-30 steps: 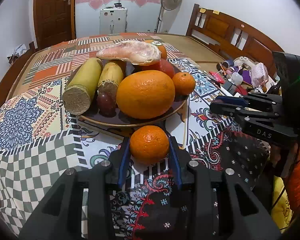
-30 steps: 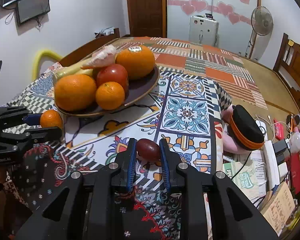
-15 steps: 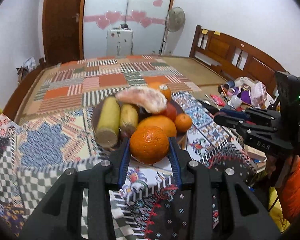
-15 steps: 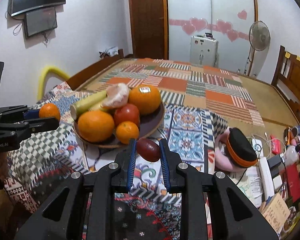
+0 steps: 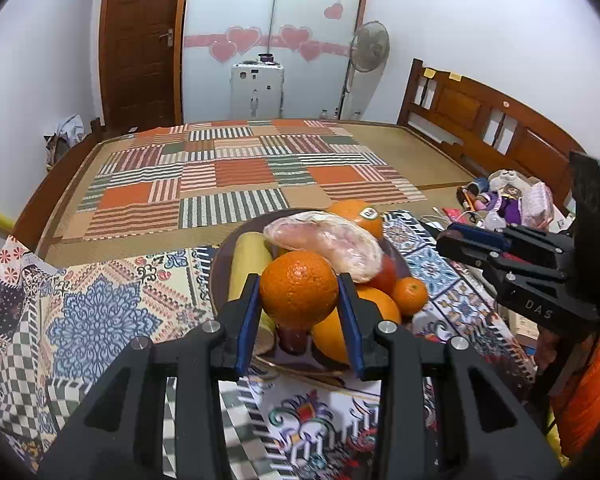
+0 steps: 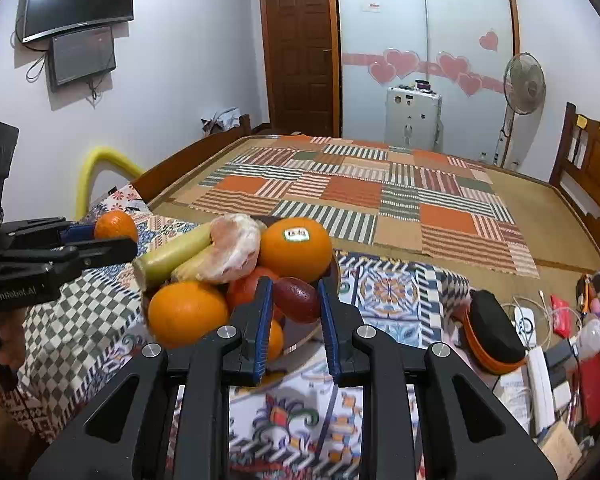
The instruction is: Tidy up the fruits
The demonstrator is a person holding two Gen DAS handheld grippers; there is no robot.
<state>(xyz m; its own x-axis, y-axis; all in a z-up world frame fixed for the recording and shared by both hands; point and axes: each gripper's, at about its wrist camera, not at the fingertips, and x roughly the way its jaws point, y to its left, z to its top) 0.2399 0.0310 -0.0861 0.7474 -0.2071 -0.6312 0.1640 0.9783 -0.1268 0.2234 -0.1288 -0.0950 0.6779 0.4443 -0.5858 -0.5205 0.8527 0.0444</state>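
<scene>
My left gripper [image 5: 299,295] is shut on a small orange [image 5: 298,286] and holds it in the air over the near side of a dark fruit plate [image 5: 216,272]. The plate holds a big orange [image 5: 332,330], a stickered orange [image 5: 358,216], a peeled pomelo piece [image 5: 326,244], sugarcane stalks [image 5: 246,264], a red fruit and a small mandarin [image 5: 410,295]. My right gripper [image 6: 293,299] is shut on a dark red oval fruit [image 6: 296,299], raised just before the plate's rim [image 6: 300,346]. The left gripper with its orange [image 6: 115,226] also shows in the right wrist view.
The plate stands on a patterned cloth [image 5: 100,304] over a bed with a striped patchwork mat [image 5: 236,176]. A black and orange case [image 6: 496,332], a power strip [image 6: 540,384] and clutter lie at the right. A wooden headboard [image 5: 480,124] stands at the right.
Both grippers have risen with their fruit and moved in over the plate. The small orange is off the cloth and higher; the dark red fruit is closer to the plate's rim.
</scene>
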